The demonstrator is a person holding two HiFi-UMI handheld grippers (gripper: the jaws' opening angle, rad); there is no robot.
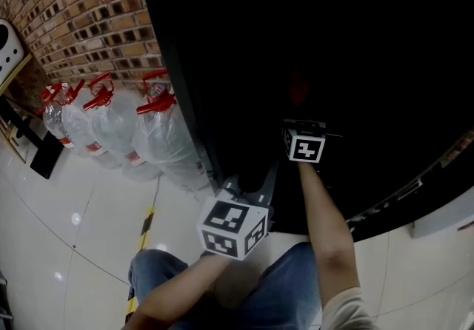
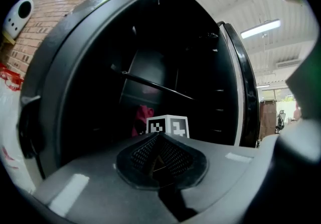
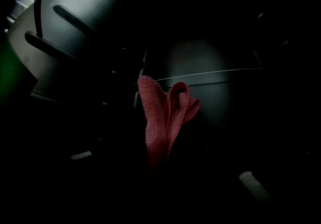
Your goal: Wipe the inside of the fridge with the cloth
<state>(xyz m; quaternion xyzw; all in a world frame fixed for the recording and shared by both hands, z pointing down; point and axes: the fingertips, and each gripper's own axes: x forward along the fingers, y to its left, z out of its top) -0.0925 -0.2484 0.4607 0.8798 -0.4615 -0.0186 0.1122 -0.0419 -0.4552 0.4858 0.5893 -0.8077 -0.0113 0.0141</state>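
Cloth (image 3: 165, 112) apparently inside fridge (image 2: 65, 67); water jugs (image 1: 159, 136) left.

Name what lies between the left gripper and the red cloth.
The right gripper's marker cube stands before the cloth, seen in the left gripper view.

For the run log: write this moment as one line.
right hand-held gripper: shut on cloth, inside fridge | left hand-held gripper: shut, empty, facing open fridge

No text, brand or number is legible; the labels on the water jugs (image 1: 159, 136) are too small to read, and the marker cubes (image 1: 233, 227) show patterns only.
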